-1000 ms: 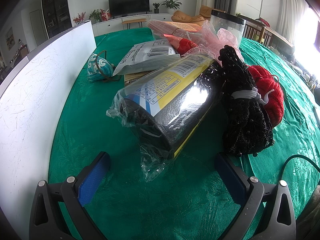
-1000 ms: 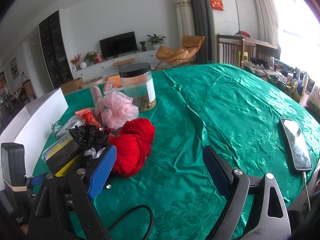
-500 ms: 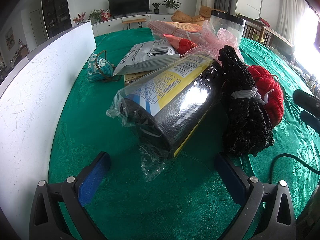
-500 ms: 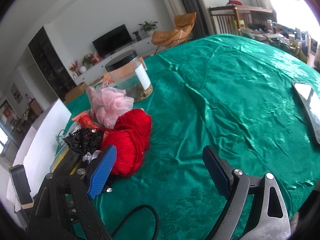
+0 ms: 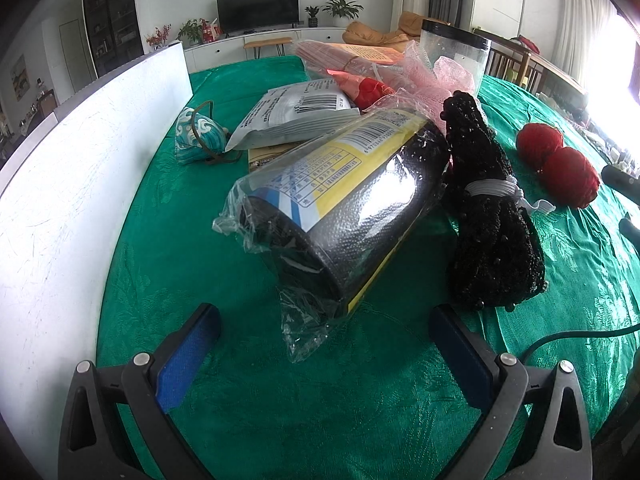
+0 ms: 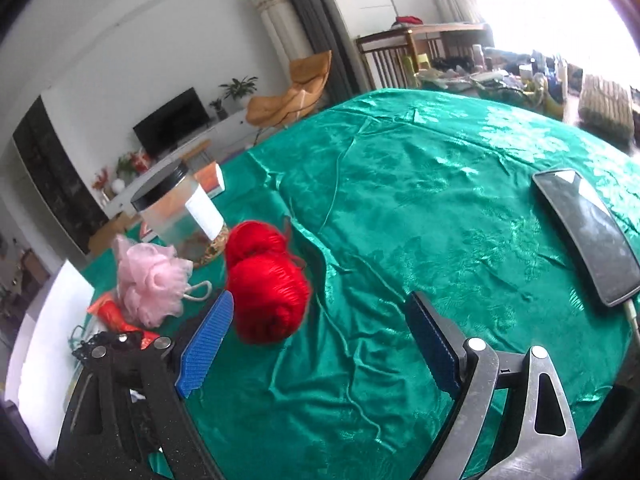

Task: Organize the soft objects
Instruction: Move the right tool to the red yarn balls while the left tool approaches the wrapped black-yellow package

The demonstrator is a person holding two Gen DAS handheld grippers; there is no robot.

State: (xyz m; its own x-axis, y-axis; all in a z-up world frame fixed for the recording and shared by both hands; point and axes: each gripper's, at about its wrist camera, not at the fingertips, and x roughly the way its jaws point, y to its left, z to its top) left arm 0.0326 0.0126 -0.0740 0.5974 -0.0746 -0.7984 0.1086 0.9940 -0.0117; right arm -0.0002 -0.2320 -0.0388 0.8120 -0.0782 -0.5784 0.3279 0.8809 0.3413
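Note:
A red yarn bundle [image 6: 266, 280] lies on the green tablecloth, apart from the pile; it also shows in the left wrist view [image 5: 560, 164]. My right gripper [image 6: 320, 320] is open, its left pad just beside the yarn. A black beaded net bundle [image 5: 488, 216], a plastic-wrapped black roll with a yellow label [image 5: 344, 208], a pink bath pouf [image 6: 150, 280] and a teal patterned pouch [image 5: 198, 140] lie in the pile. My left gripper [image 5: 324, 336] is open and empty, just in front of the wrapped roll.
A white board [image 5: 72, 184] stands along the left. A clear jar with a black lid [image 6: 180, 216] stands behind the pouf. A phone [image 6: 588, 236] with a cable lies at the right. A grey packet [image 5: 296, 116] and pink packages [image 5: 344, 60] lie behind the roll.
The red yarn has moved to the right, away from the black net bundle. My right gripper has swung forward and tilted towards it. My left gripper has not moved.

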